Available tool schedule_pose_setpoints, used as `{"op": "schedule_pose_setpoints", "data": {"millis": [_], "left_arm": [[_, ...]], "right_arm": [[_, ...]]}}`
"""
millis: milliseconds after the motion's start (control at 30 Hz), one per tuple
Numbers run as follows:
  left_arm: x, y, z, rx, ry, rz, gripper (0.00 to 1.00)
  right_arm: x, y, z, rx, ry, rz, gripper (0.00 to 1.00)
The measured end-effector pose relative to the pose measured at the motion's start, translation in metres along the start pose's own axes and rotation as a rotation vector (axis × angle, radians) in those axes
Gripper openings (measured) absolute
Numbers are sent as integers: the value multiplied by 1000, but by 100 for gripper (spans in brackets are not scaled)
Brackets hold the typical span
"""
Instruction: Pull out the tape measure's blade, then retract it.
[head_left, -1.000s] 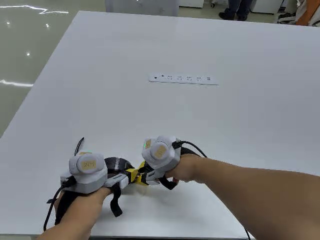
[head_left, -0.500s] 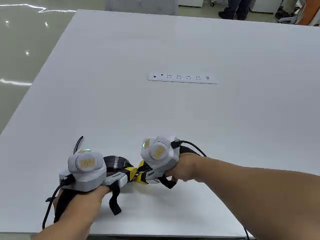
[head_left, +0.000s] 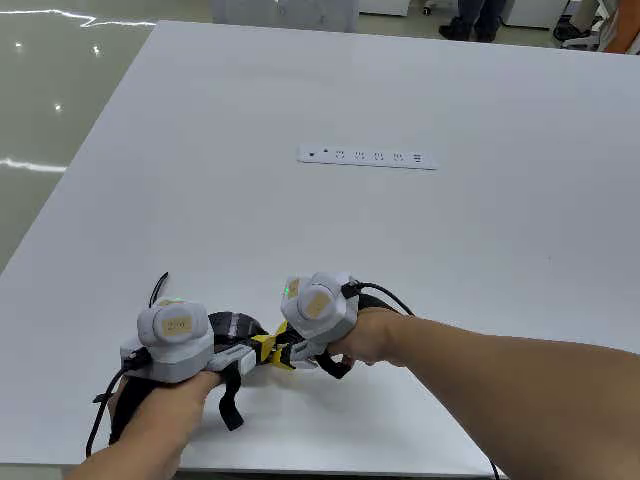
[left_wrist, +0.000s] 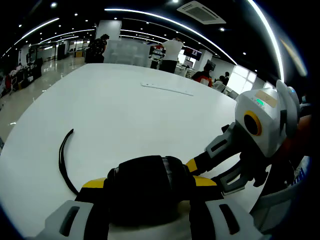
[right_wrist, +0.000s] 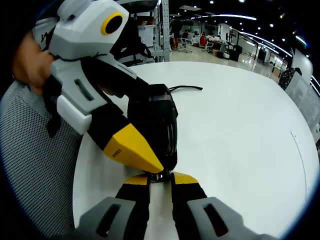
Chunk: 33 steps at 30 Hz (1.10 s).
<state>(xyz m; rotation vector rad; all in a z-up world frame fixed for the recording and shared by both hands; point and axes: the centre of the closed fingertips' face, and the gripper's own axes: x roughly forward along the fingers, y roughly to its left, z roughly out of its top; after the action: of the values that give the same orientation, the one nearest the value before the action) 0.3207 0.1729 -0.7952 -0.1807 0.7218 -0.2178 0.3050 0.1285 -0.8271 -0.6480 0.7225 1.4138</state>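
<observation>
A broad white rectangular surface (head_left: 300, 100) was seen in the head view, with a long white power strip (head_left: 367, 157) lying flat near its middle, well apart from the work. At the near edge, two grey-and-white hand-held tools with yellow-tipped black jaws were brought tip to tip. The left tool (head_left: 250, 352) was closed on a black, rounded tape measure case (left_wrist: 150, 185), one jaw pressed against each flank. The case was held just above or on the surface; which could not be told. Its long axis was laid along the line between the two tools, with its mouth turned towards the right tool (right_wrist: 160, 179). The right tool's jaws were drawn narrow and pinched on a small grey blade tab (right_wrist: 160, 175) at the case's lower edge. A thin black cord (left_wrist: 62, 160) was curled on the surface just beside the case. Beige labels on top of both tools and dark print on one yellow jaw tip were too small to be read.
</observation>
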Motion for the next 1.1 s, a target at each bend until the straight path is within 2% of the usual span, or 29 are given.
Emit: {"op": "schedule_pose_setpoints", "data": {"millis": [400, 600, 900, 967, 1033, 1067, 1100], "left_arm": [[0, 0, 0, 4, -1, 0, 61], [0, -1, -1, 8, -2, -3, 61], [0, -1, 0, 12, -8, 0, 62], [0, -1, 0, 16, -10, 4, 62], [1, -1, 1, 23, -23, 2, 63], [1, -1, 0, 18, -24, -4, 63], [1, -1, 1, 21, -26, -7, 63]], "right_arm": [[-1, 0, 0, 27, -9, -26, 15], [0, 1, 0, 1, 9, -15, 15], [-1, 1, 0, 14, 5, -19, 15], [0, 1, 0, -21, 8, -23, 15], [-1, -2, -1, 38, 0, -60, 17], [-2, -4, -2, 43, -4, -79, 19], [-4, -2, -3, 46, -10, -76, 24]]}}
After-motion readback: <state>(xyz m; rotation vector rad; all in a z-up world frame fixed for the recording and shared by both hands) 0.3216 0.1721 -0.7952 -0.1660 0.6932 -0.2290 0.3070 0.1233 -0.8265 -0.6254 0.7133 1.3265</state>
